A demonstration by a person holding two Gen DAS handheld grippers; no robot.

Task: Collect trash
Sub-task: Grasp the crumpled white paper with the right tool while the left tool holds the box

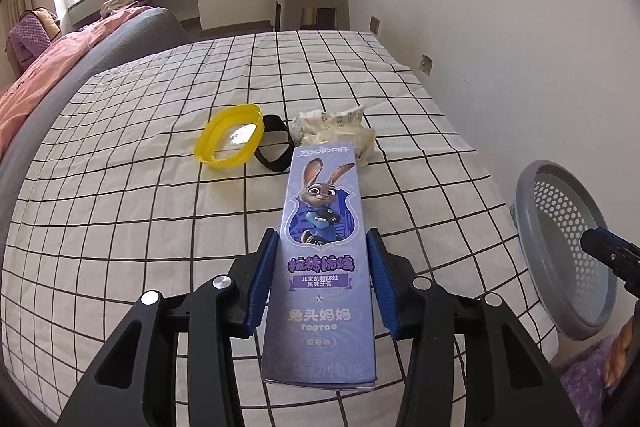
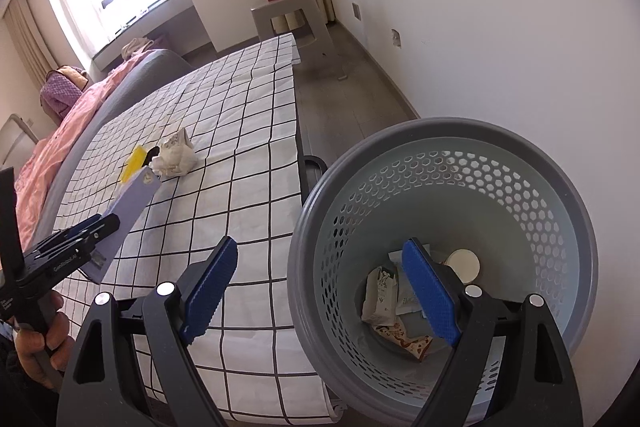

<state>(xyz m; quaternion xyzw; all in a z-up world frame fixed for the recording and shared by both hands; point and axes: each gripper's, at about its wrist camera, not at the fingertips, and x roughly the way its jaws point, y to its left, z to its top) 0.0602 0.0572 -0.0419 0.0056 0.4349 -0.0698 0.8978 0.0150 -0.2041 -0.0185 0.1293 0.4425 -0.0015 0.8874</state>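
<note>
Though the bin already has a few pieces in it, the job looks about half done, judging by what lies on the bed.

From the left wrist view, the left gripper has its blue ribbed pads closed against the long sides of a tall purple cardboard toothpaste box printed with a cartoon rabbit, which it holds just above the white bedsheet with a black grid pattern. Beyond the box's far end three things wait on the sheet: a glossy yellow plastic ring with a ridged rim, a flat black loop of strap just beside it, and a soft crumpled wad of cream printed wrapper. At the right edge stands the round grey plastic wastebasket with a perforated wall.

From the right wrist view, the right gripper is spread wide and holds nothing; one finger hangs over the sheet's edge and the other over the basket's mouth. At the bottom of the wastebasket lie creased paper packets and a small white round lid. Far left, the purple box sticks out stiffly from the other tool, well short of the basket, so it and the three items behind it remain to be binned.
</note>
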